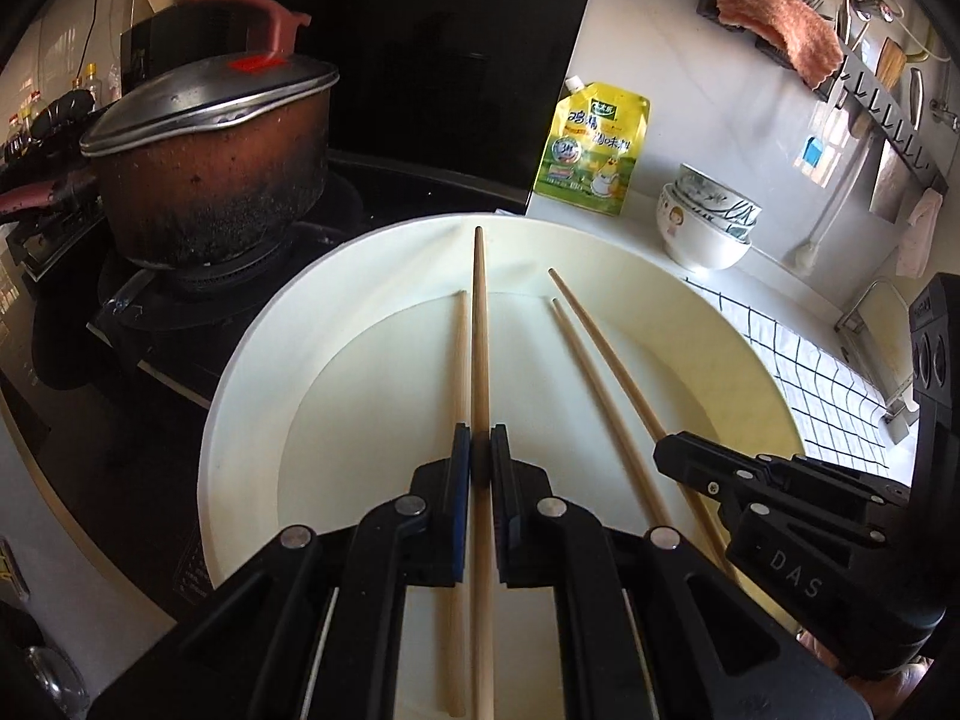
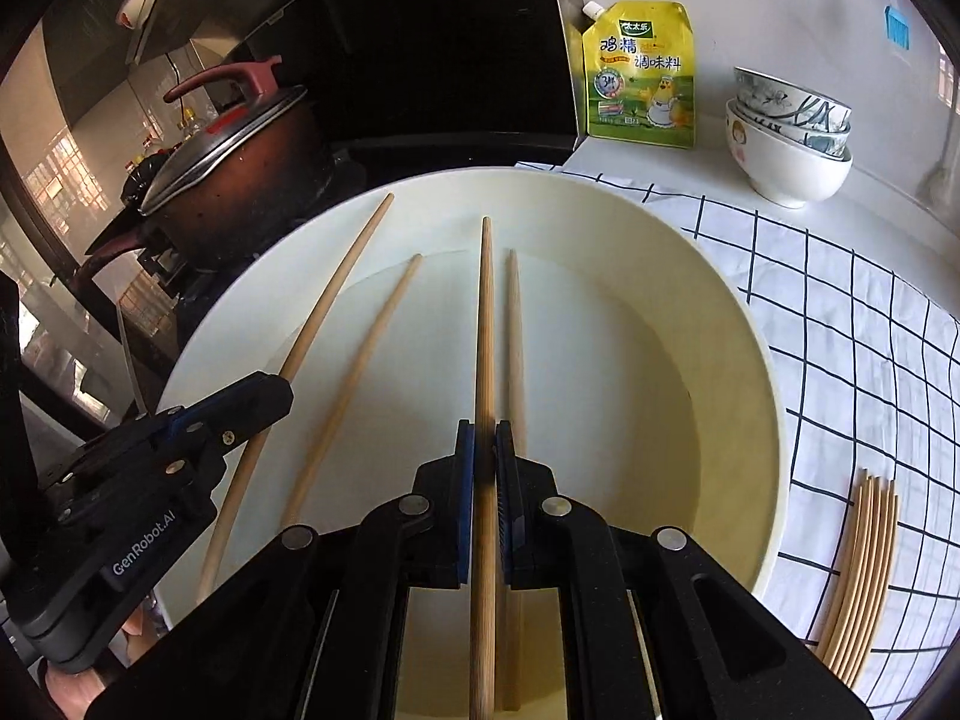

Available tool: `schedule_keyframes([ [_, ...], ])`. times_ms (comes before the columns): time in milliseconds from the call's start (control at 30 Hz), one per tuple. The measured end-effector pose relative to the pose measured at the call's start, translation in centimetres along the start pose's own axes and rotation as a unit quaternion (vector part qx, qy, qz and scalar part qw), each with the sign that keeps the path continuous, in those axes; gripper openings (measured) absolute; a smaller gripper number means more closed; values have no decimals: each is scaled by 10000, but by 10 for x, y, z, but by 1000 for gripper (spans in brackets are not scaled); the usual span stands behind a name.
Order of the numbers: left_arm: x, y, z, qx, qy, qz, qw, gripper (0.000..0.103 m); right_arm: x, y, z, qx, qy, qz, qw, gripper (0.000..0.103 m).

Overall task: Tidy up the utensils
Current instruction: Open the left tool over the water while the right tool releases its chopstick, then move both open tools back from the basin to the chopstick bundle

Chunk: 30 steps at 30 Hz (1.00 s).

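My left gripper (image 1: 480, 441) is shut on a wooden chopstick (image 1: 479, 324) that points forward over a large white basin (image 1: 252, 360). My right gripper (image 2: 485, 429) is shut on a second chopstick (image 2: 486, 312) over the same basin (image 2: 750, 360). Each gripper shows in the other's view: the right gripper (image 1: 669, 450) at lower right, the left gripper (image 2: 279, 390) at lower left, each with its stick. A paler twin lies beside each stick in the basin and looks like a reflection. A bundle of several chopsticks (image 2: 858, 570) lies on the checked cloth (image 2: 840, 312), right of the basin.
A lidded brown pot (image 1: 210, 180) stands on the stove left of the basin. Behind it are a yellow seasoning pouch (image 1: 594, 150) and stacked bowls (image 1: 708, 222). A wall rail with a pink cloth (image 1: 780, 18) and hanging utensils is at top right.
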<state>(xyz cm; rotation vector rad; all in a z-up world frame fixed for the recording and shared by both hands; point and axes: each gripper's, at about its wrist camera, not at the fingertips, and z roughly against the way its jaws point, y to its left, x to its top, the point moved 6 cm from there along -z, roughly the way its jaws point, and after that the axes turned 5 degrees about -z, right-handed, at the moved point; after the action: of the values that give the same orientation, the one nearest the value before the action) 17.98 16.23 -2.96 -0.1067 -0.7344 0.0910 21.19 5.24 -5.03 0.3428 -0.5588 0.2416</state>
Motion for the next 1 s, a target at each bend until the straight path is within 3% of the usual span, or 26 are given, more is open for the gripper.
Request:
schedule_keyframes([
  [67, -2, 3, -1, 57, 18, 51, 10000, 13, -1, -1, 0, -55, -15, 19, 10000, 7],
  [133, -3, 4, 1, 96, -22, 69, 9999, 28, -1, -2, 4, -106, -99, 35, 9999, 19],
  [200, -3, 6, 7, 161, -122, 74, 9998, 45, 0, -4, 10, -134, -210, 31, 9997, 20],
  [567, -17, 2, 38, 347, -274, 62, 9990, 54, -21, -15, 51, -134, -571, -55, 9983, 20],
  [767, -27, -23, 55, 173, -368, -35, 9992, 59, -38, -30, 87, -258, -829, -29, 9962, 20],
  [1000, -30, -59, 65, -87, -486, -208, 9986, 62, -62, -77, 126, -615, -1017, -351, 9923, 23],
])
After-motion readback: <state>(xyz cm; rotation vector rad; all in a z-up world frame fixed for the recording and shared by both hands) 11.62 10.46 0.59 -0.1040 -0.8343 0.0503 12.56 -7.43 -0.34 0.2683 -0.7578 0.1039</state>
